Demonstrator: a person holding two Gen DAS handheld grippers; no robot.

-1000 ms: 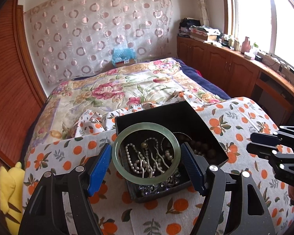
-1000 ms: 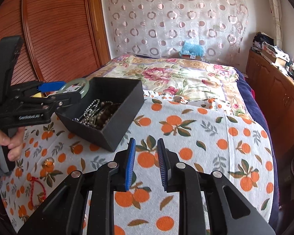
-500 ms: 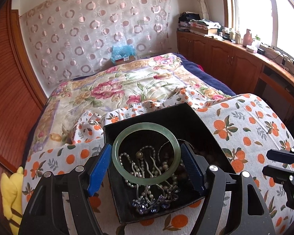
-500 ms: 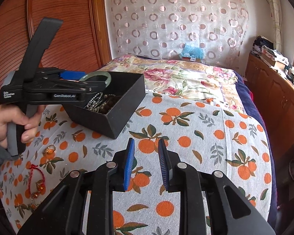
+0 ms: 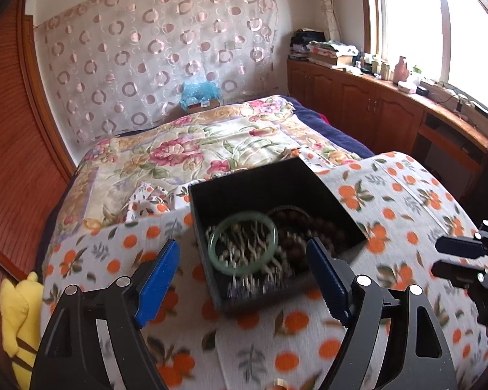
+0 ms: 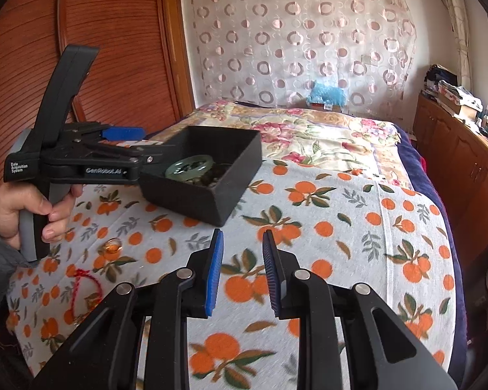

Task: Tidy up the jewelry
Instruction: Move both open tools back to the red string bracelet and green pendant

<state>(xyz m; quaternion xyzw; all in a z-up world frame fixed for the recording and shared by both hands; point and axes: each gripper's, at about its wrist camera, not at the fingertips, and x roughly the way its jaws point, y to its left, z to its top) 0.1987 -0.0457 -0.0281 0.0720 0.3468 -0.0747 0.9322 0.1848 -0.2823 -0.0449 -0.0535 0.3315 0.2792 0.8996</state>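
Note:
A black open box (image 5: 309,175) stands on the orange-print cloth and also shows in the right wrist view (image 6: 211,196). A green jade bangle (image 5: 243,243) lies inside it on pearl strands and dark wooden beads (image 5: 312,227); the bangle also shows in the right wrist view (image 6: 189,166). My left gripper (image 5: 244,278) is open and empty, just above the box's near edge; the right wrist view shows it at the box's left side (image 6: 127,144). My right gripper (image 6: 242,268) is open and empty, with a narrow gap, over the cloth in front of the box.
A red string bracelet (image 6: 86,279) and an amber ring (image 6: 112,246) lie on the cloth (image 6: 341,227) at the left. A floral quilt (image 5: 195,146) lies behind the box. A wooden cabinet (image 5: 390,110) runs along the right, a yellow plush (image 5: 14,308) sits at the left.
My left gripper opened and let go of the jade bangle, which dropped into the black box. The left gripper then pulled back a little. The right gripper barely moved.

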